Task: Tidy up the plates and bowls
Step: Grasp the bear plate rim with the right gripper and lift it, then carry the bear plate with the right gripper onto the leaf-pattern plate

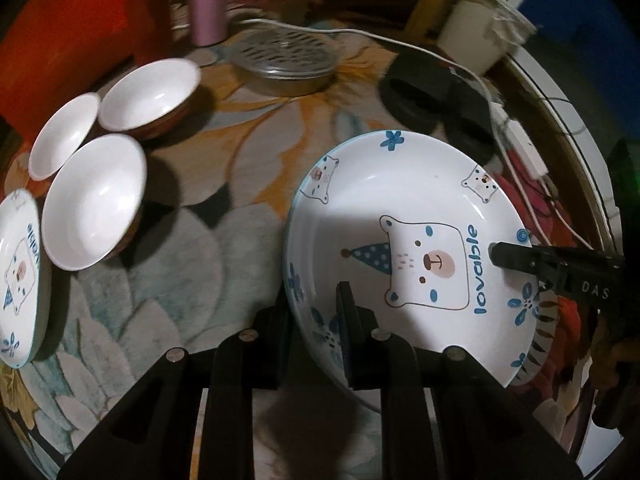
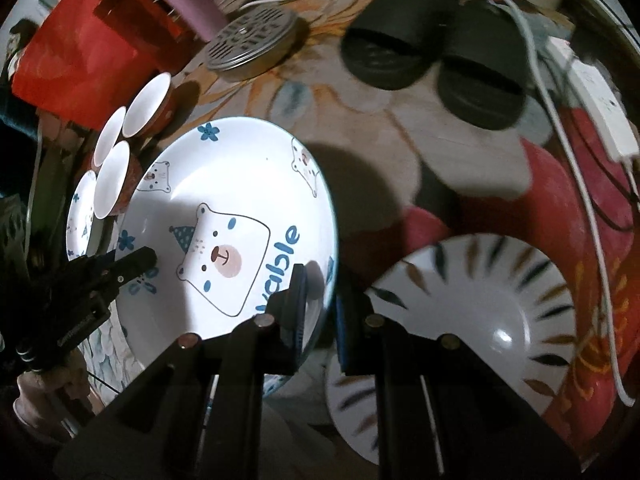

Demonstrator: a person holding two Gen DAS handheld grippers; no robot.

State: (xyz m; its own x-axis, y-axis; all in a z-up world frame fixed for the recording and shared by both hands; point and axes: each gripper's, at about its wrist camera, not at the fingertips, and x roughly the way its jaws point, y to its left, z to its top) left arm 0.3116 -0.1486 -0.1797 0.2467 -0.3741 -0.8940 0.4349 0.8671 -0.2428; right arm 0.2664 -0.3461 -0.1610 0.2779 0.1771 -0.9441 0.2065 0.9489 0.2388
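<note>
A white bear plate marked "lovable" (image 1: 408, 248) is held over the flowered table by both grippers. My left gripper (image 1: 316, 316) is shut on its near left rim. My right gripper (image 2: 320, 300) is shut on its right rim, with one finger inside the plate and one outside; it shows in the left wrist view (image 1: 520, 258) too. A second bear plate (image 1: 18, 280) lies at the far left. Three white bowls (image 1: 94, 200) with brown outsides stand together beside it. A leaf-pattern plate (image 2: 472, 312) lies right of the held plate.
A perforated metal lid (image 1: 284, 60), a pink bottle (image 1: 206, 0) and a red bag (image 2: 76, 56) stand at the back. Two black slippers (image 2: 432, 52), a white power strip (image 2: 596, 108) and white cables (image 2: 560, 128) lie on the right.
</note>
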